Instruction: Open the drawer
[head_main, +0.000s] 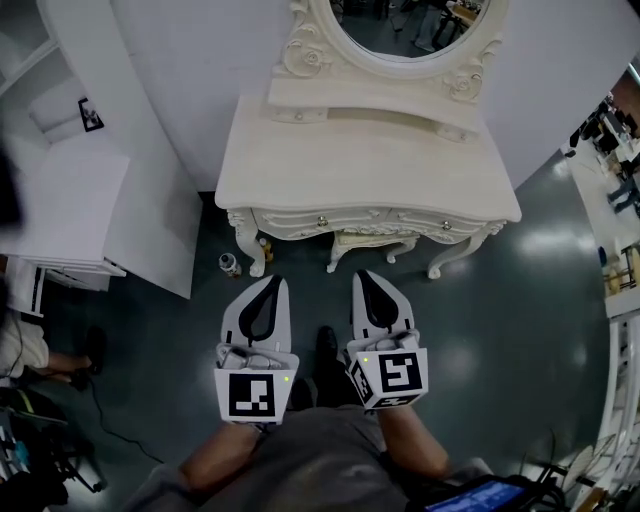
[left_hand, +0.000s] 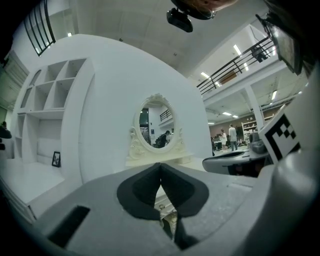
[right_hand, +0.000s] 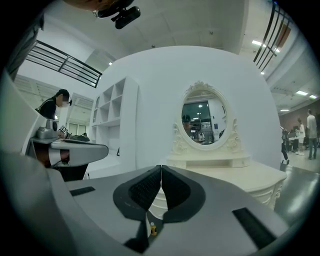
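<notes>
The drawer sits shut in the front of the cream dressing table, its carved face flush with the frame. Two small round knobs show on that front, one toward the left and one toward the right; whether they belong to one wide drawer or two side by side cannot be told. An oval mirror in a scrolled frame stands at the back of the tabletop, against a curved white wall.

Both grippers are held level in front of the table, well short of it and touching nothing. The left gripper points toward the table's left front leg; in the left gripper view its dark pads meet at the tips with nothing between them. The right gripper is beside it, aimed below the middle of the table front, and the right gripper view shows its jaws pressed together and empty too. Each carries its marker cube at the rear, with the person's bare forearms behind.

A small can stands on the dark glossy floor just beside the table's left front leg. To the left a white shelving unit holds a small black picture frame
</notes>
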